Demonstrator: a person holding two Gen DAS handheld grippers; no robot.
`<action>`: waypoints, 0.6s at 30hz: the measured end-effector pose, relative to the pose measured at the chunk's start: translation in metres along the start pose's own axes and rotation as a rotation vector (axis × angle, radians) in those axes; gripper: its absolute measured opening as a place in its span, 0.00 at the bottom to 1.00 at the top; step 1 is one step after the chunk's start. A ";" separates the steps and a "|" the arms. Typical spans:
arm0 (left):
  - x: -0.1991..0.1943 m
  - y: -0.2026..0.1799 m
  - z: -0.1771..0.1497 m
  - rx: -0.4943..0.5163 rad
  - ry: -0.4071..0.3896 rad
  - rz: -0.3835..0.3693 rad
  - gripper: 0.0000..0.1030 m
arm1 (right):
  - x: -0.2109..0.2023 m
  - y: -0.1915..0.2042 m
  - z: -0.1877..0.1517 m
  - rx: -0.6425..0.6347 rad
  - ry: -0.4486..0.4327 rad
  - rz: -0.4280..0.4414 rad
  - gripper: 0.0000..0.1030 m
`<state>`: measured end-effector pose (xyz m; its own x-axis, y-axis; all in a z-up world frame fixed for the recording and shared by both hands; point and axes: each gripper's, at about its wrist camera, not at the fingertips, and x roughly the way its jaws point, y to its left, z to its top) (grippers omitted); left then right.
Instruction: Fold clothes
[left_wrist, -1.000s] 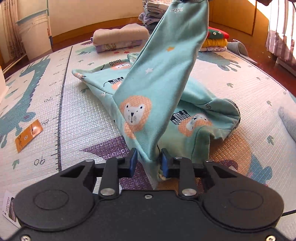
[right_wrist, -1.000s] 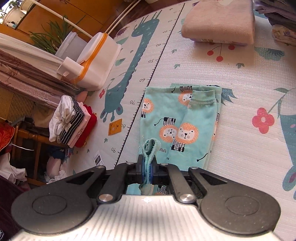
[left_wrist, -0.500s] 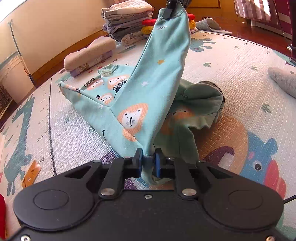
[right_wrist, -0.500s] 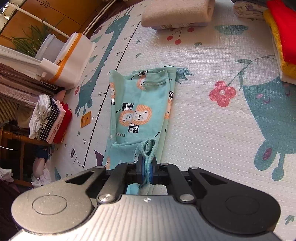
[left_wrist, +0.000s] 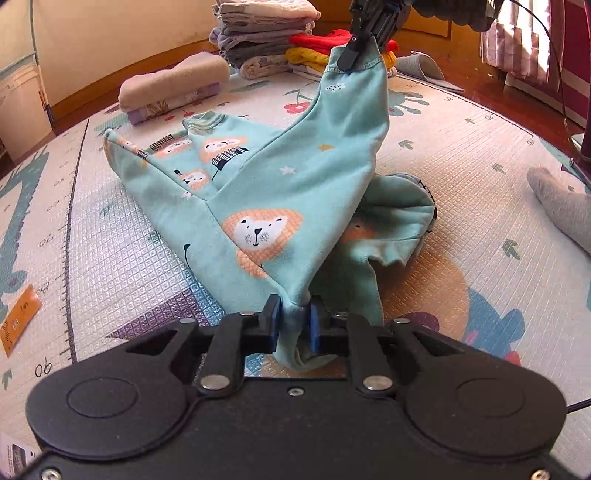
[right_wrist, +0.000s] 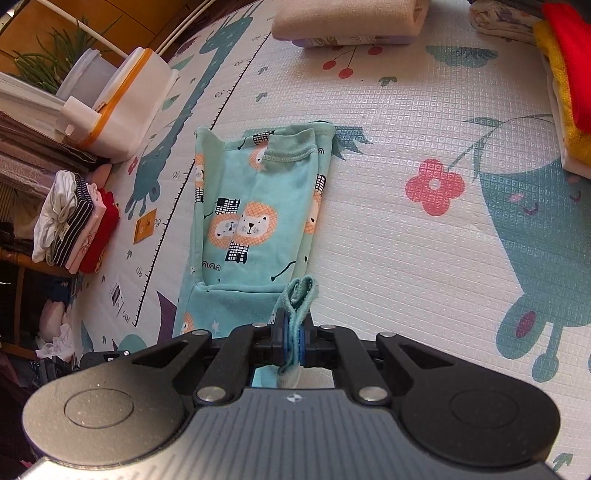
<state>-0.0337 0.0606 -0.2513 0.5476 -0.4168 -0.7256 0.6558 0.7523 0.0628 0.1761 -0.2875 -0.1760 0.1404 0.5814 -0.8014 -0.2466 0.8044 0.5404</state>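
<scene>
Both views are bright with warm daylight — it enters from the curtained window (left_wrist: 524, 40) at the upper right of the left wrist view and washes that corner pale. Fisheye bending curves the play mat (right_wrist: 424, 258) toward every edge — the corners go dark, and focus stays fairly sharp in the middle.

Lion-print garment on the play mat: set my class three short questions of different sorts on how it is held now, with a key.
1. True or false: both grippers grip the teal lion-print garment.
2. Which gripper holds its hem higher? A) left gripper B) right gripper
3. Fill in: beyond the garment lies a folded ____ towel.

Key: 1 true; 2 B; 3 beige.
</scene>
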 end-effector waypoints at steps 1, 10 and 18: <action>-0.005 0.002 0.001 -0.009 -0.006 -0.010 0.11 | -0.001 0.002 0.000 -0.010 -0.001 0.002 0.07; -0.021 0.049 0.012 -0.253 -0.056 -0.098 0.11 | -0.011 0.005 0.004 -0.053 -0.019 0.014 0.07; 0.010 0.036 0.005 -0.187 0.067 -0.155 0.11 | -0.025 -0.001 0.002 -0.062 -0.038 0.048 0.07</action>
<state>-0.0018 0.0812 -0.2525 0.4082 -0.5044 -0.7609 0.6180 0.7662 -0.1763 0.1751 -0.3028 -0.1556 0.1635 0.6240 -0.7642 -0.3130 0.7674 0.5597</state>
